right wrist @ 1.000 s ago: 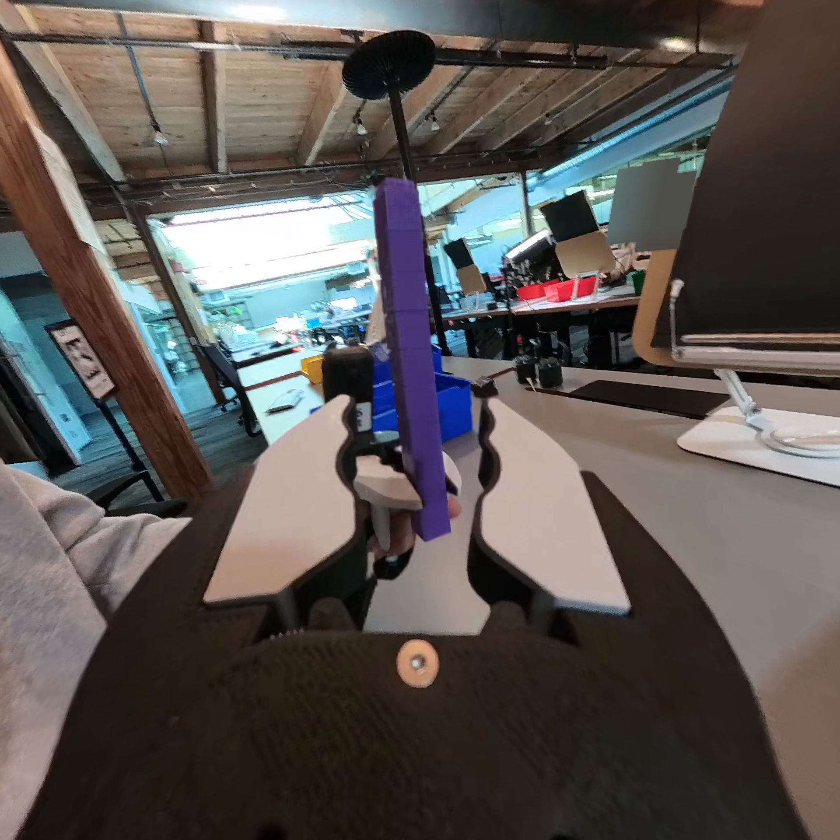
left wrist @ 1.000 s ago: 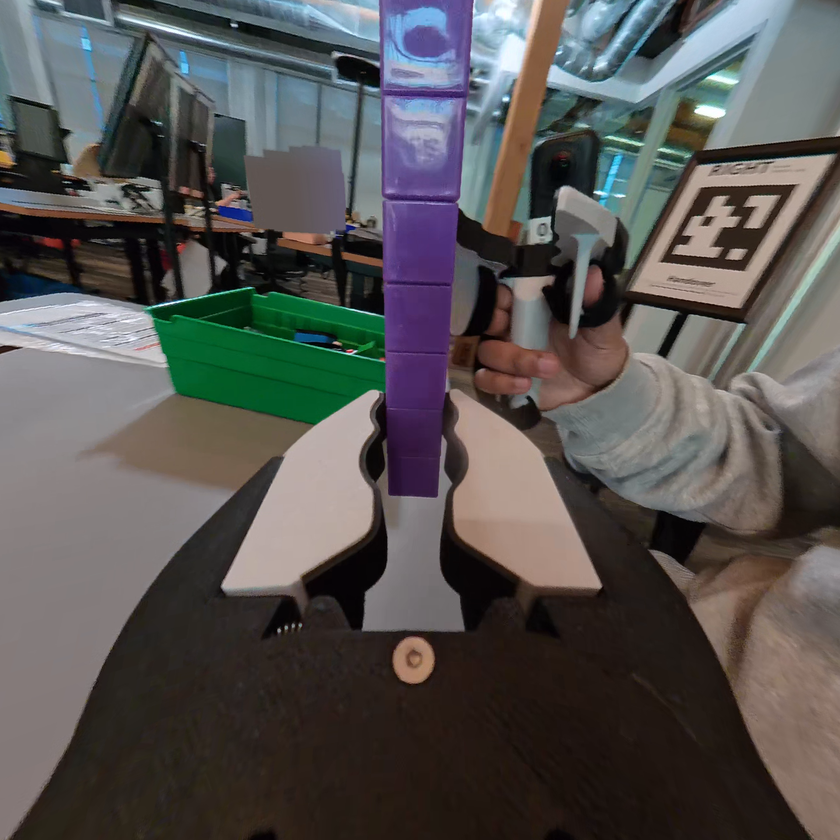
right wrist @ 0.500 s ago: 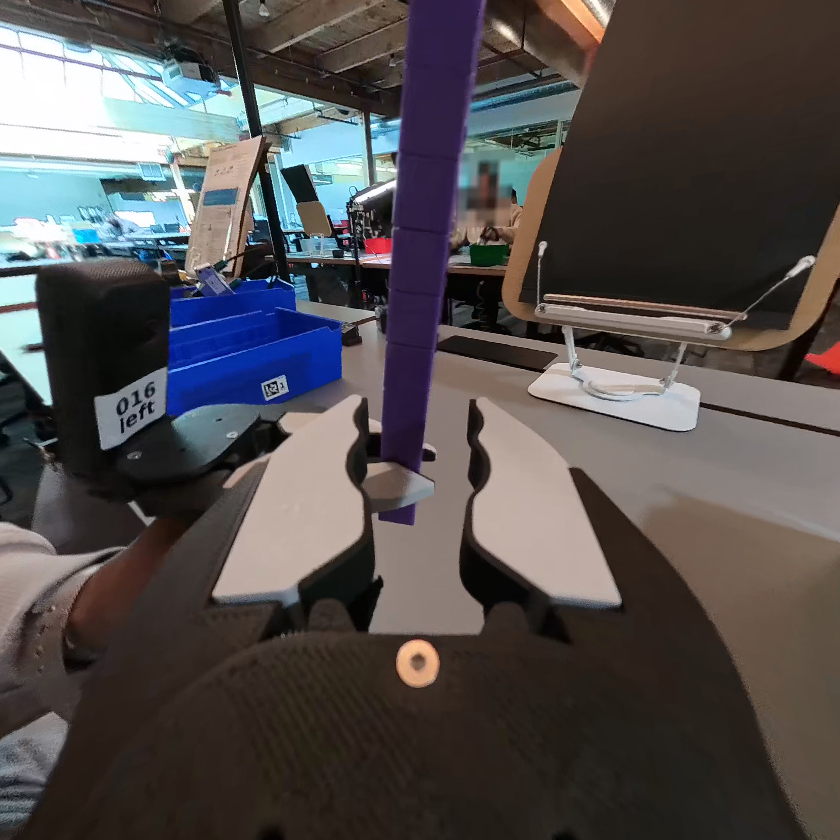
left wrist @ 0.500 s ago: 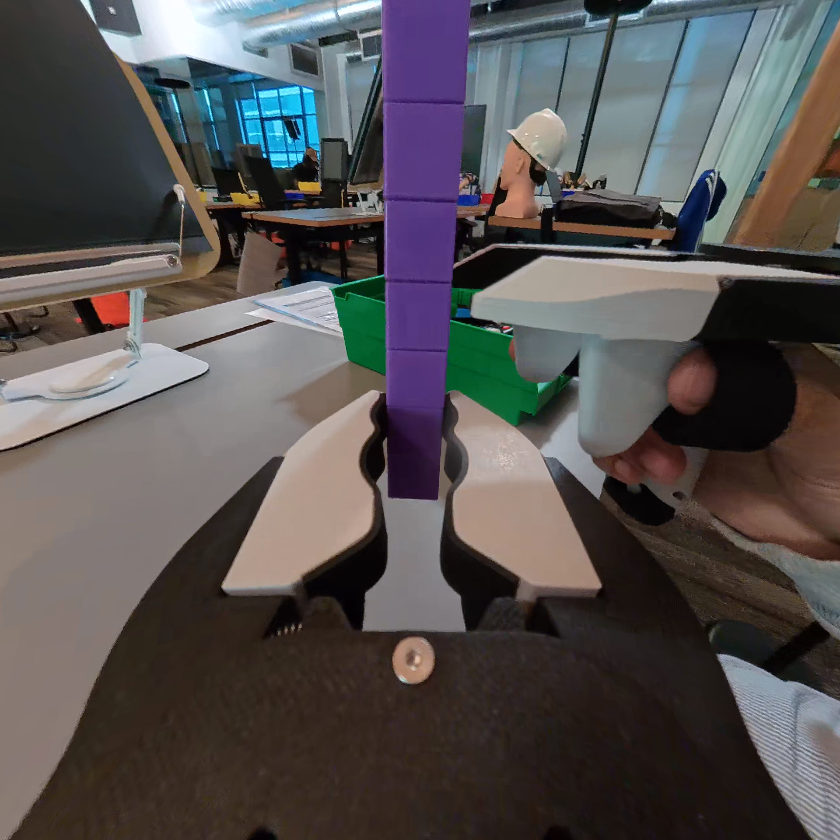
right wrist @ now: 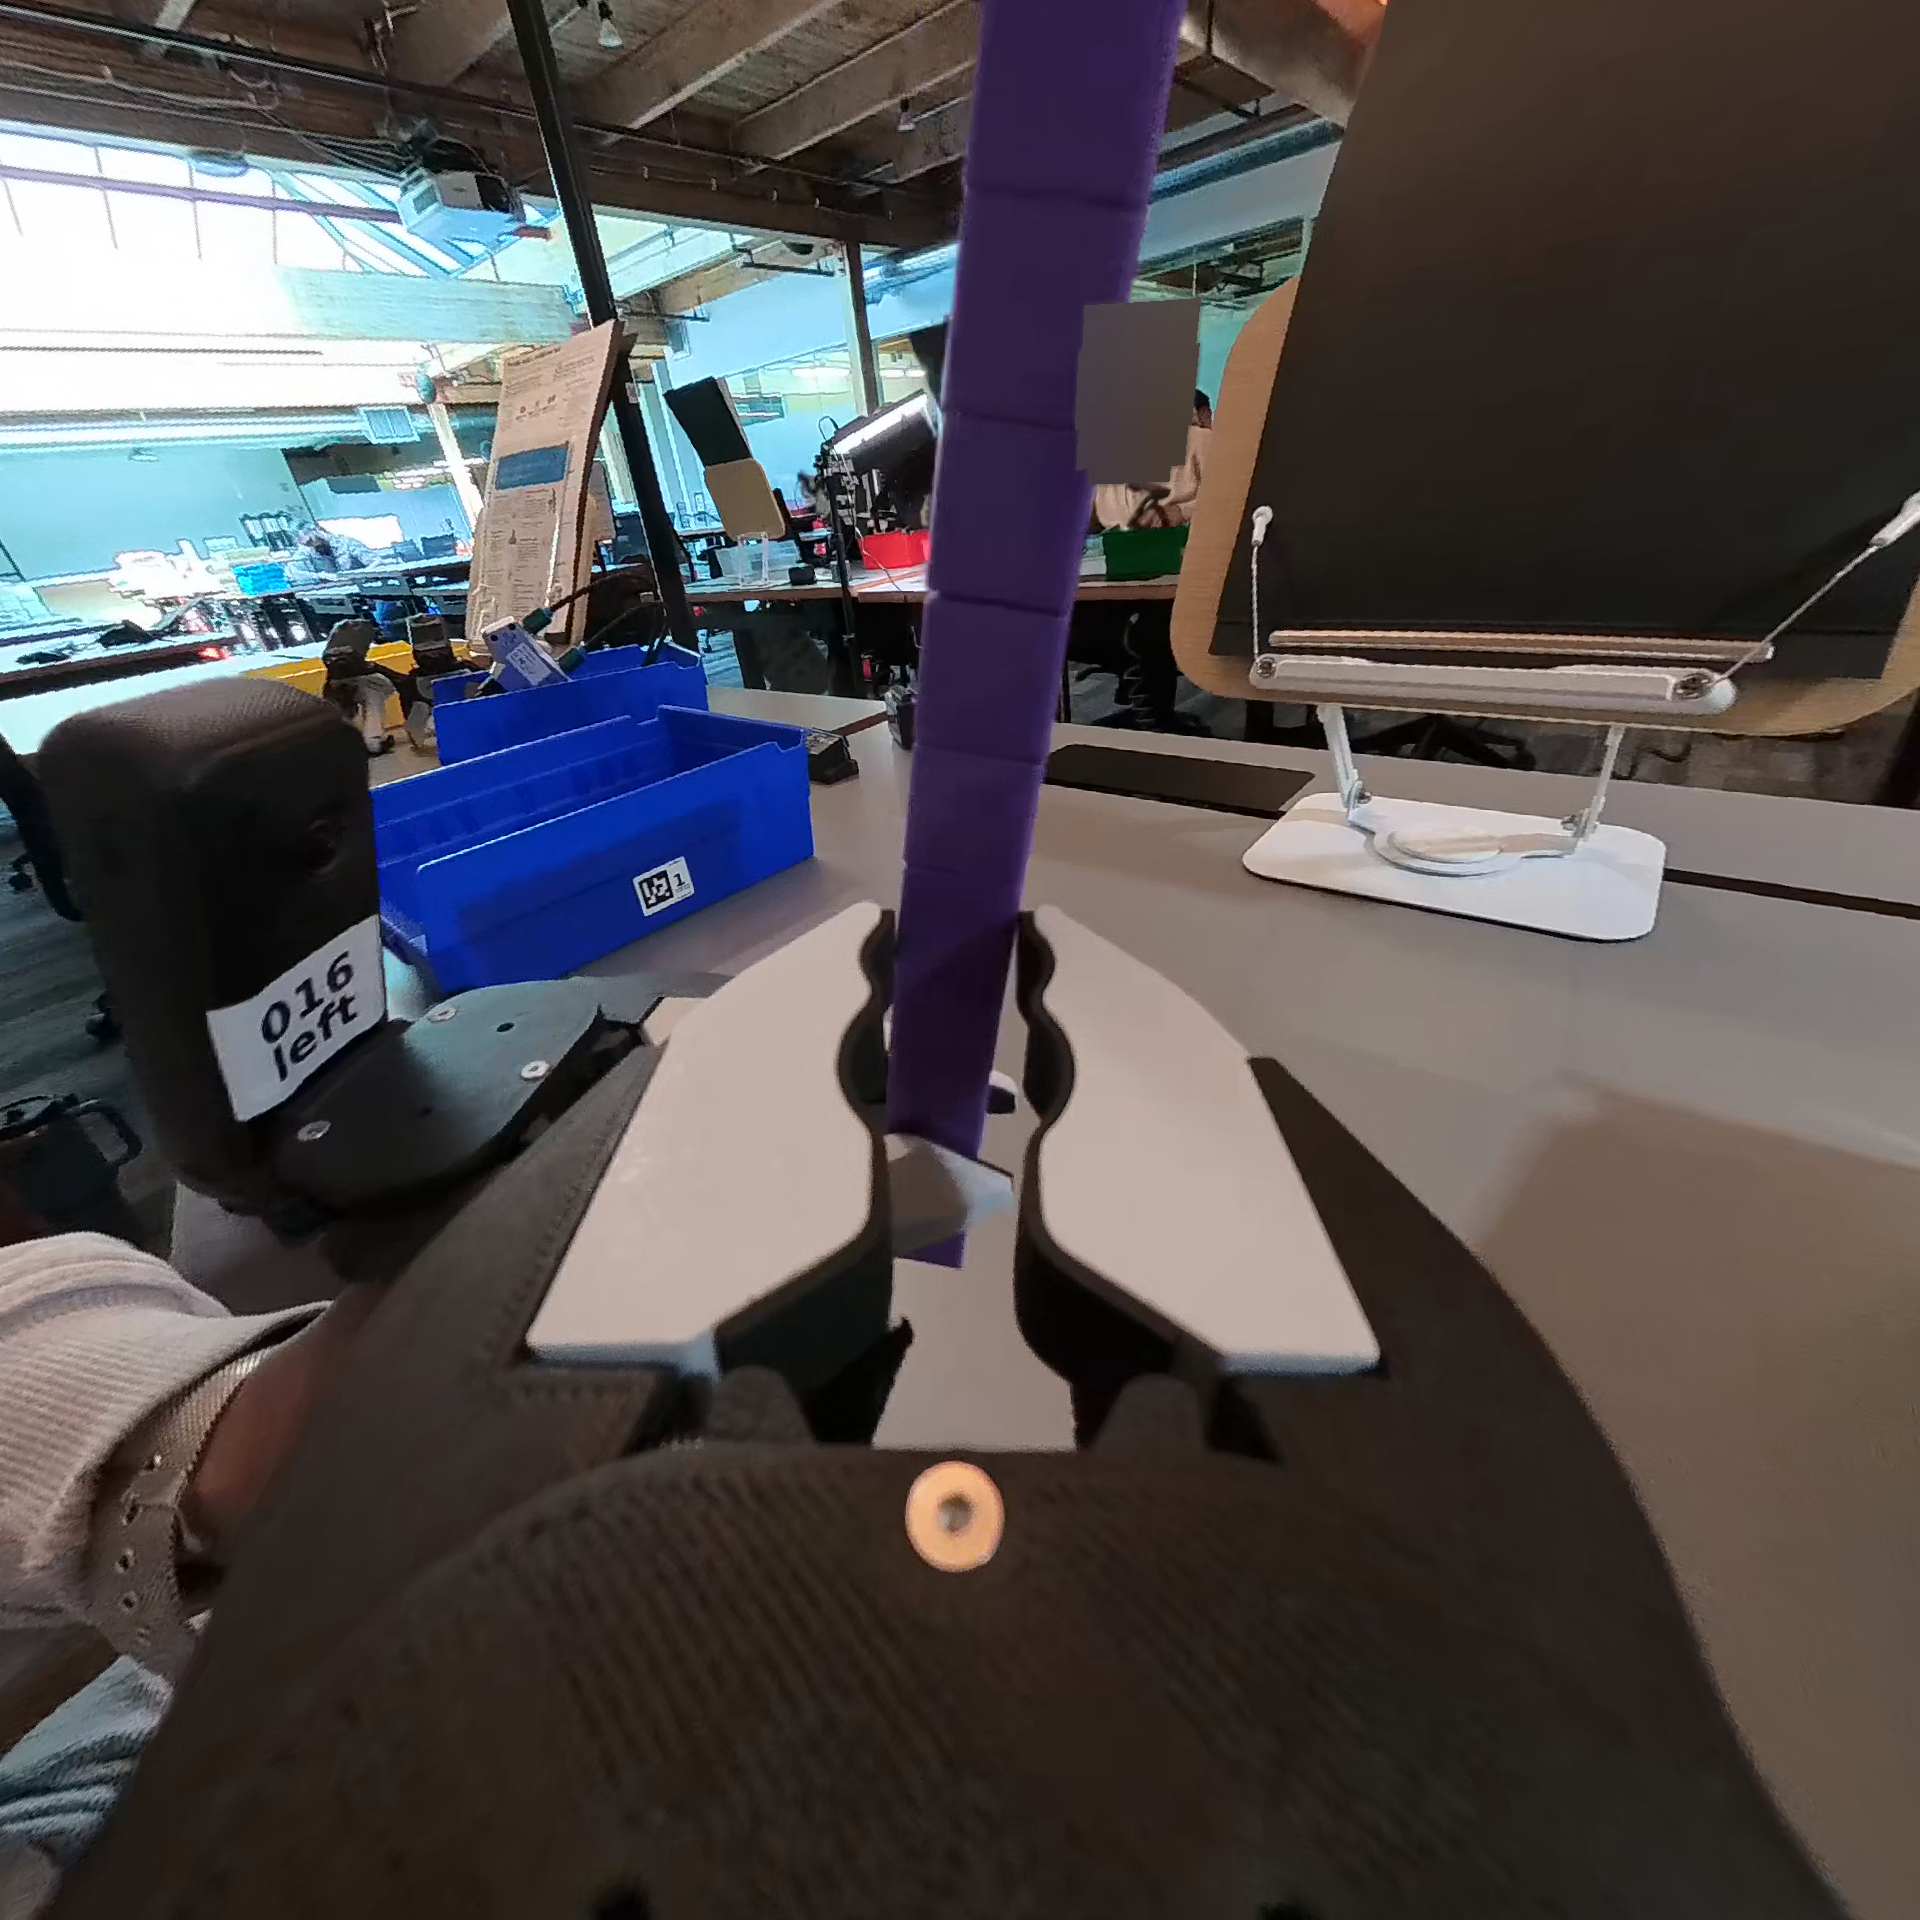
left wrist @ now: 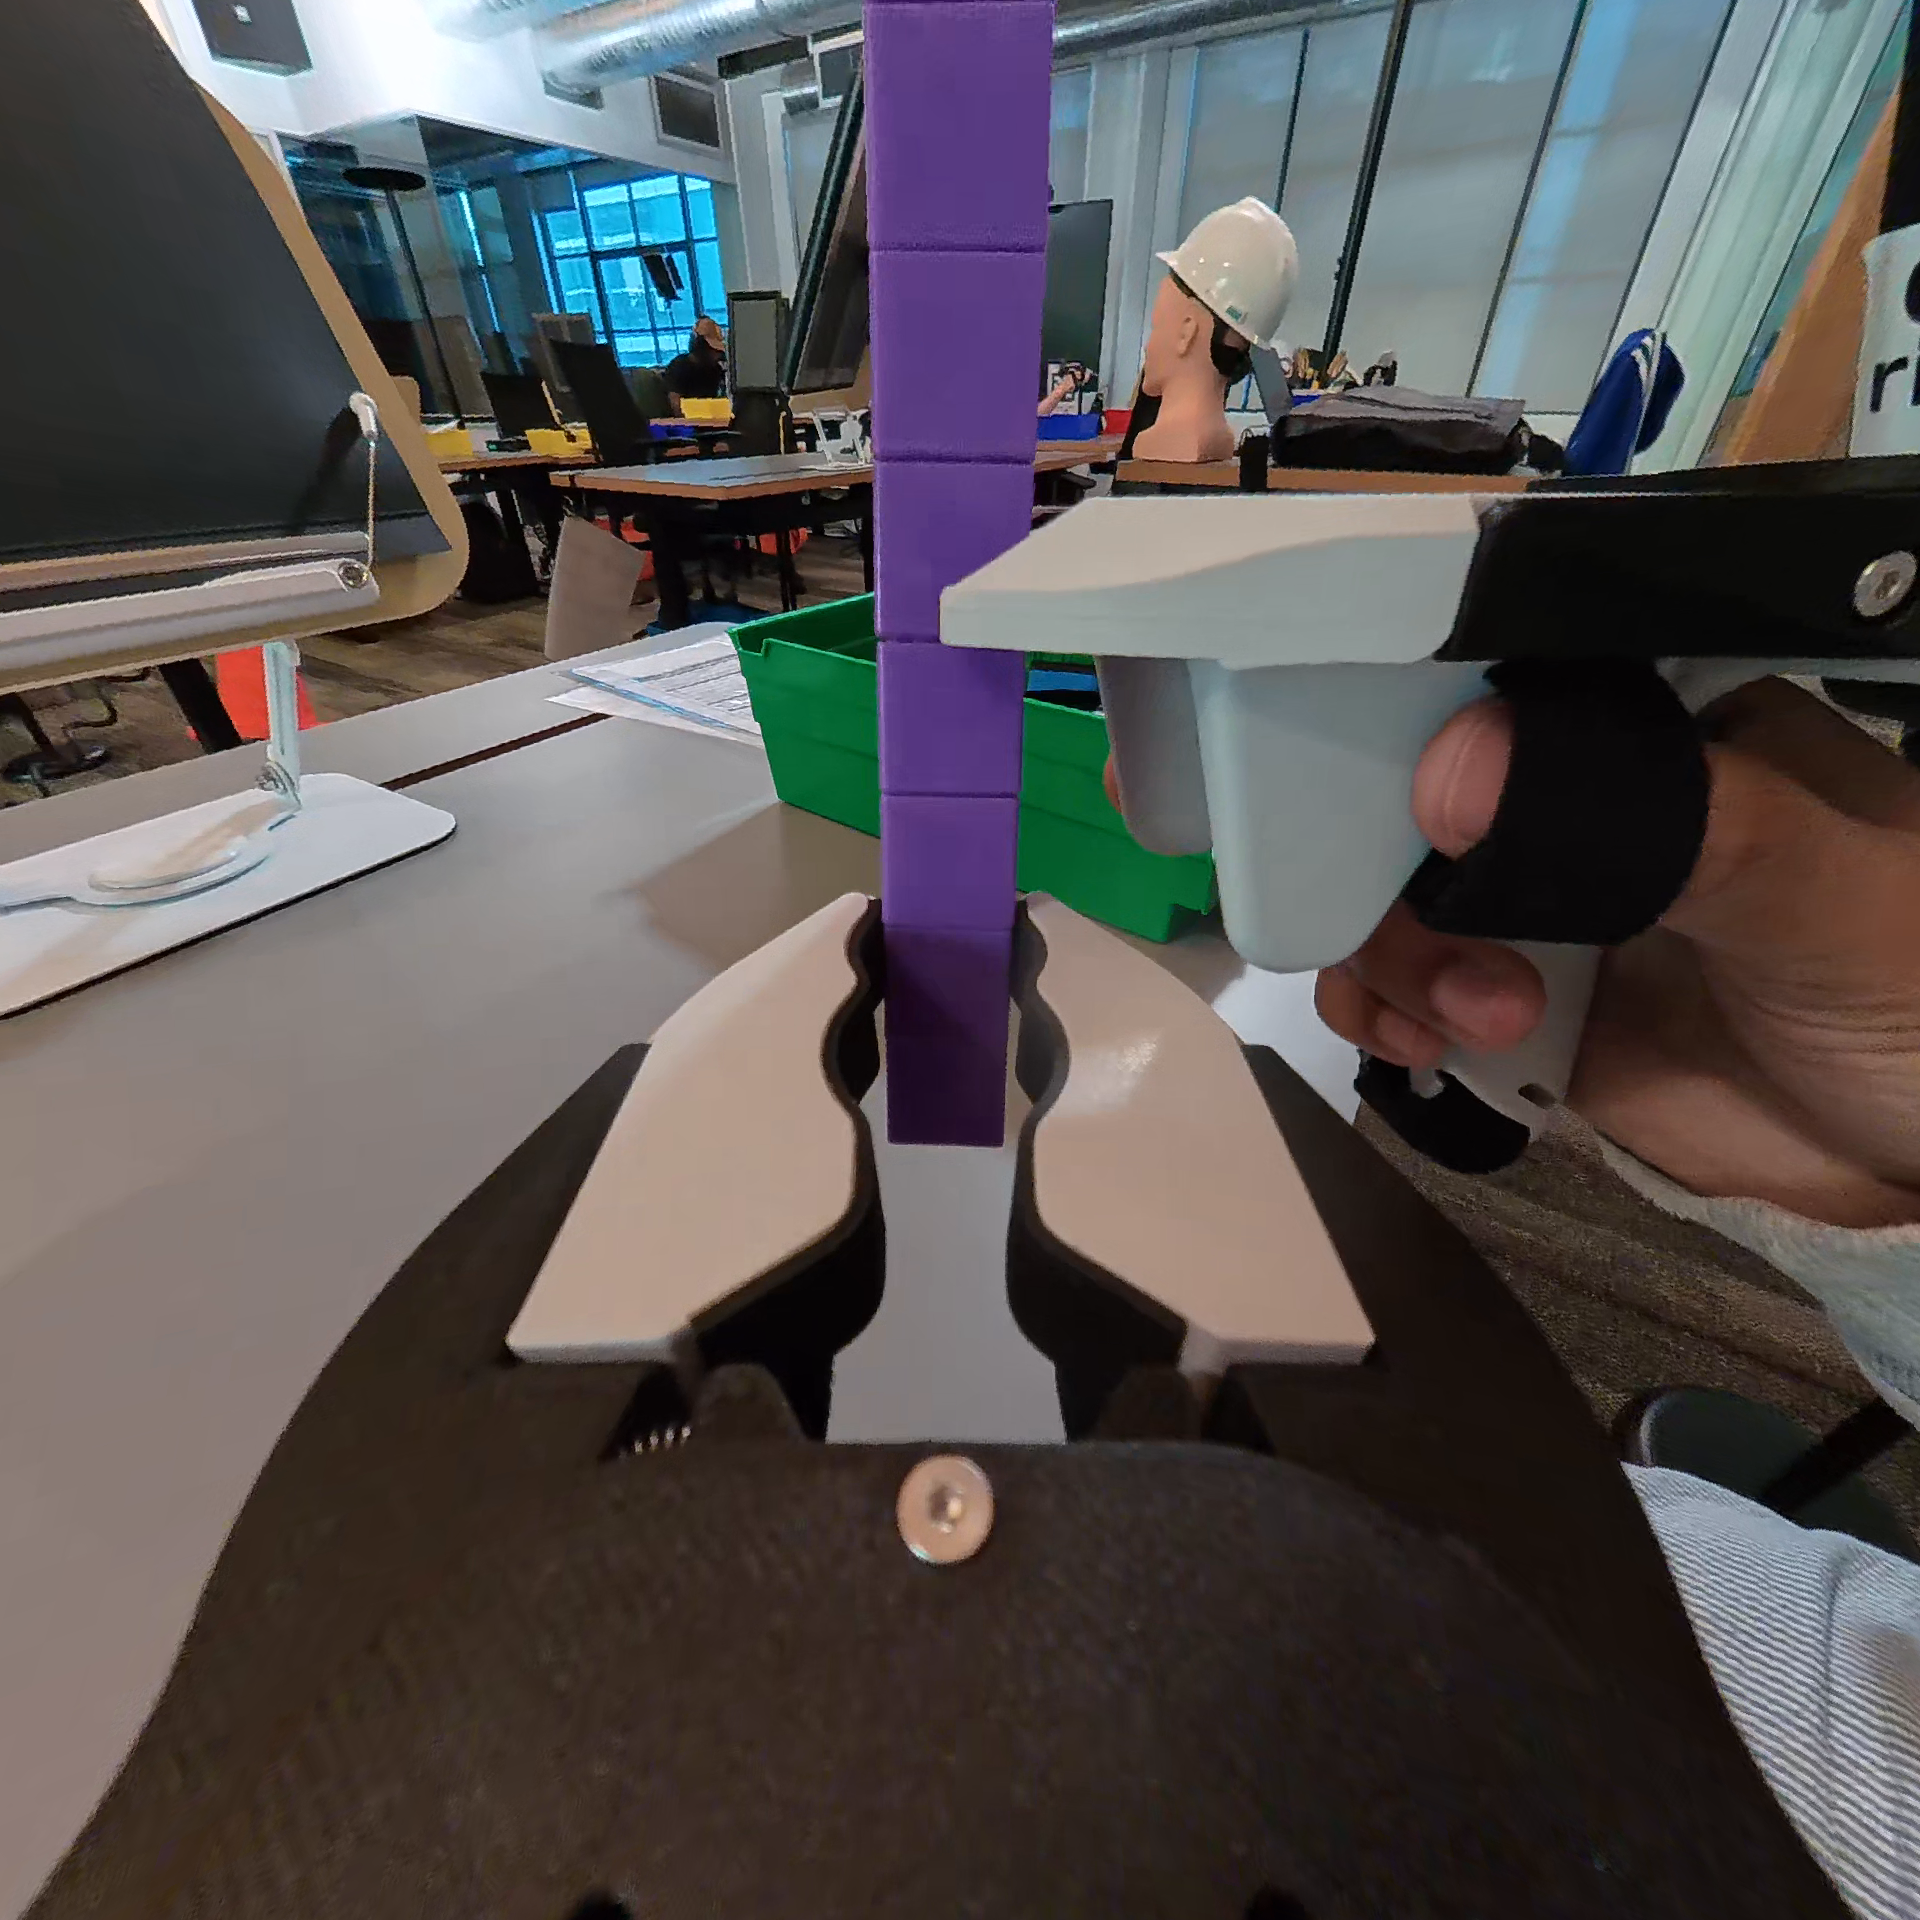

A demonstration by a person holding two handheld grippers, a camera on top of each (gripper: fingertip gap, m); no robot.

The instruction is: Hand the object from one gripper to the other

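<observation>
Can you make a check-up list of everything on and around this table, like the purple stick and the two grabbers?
Surface: grey table, flat and smooth.
Job's things: purple bar, upright, made of stacked segments.
Clutter: green bin, blue bin, papers, white-based stand.
Grippers: left gripper shut on the bar's bottom end; right gripper closed on it just above.
Cables: green-plugged cables in the farther blue bin.
Surroundings: open office with desks; mannequin head wearing a white hard hat.
</observation>
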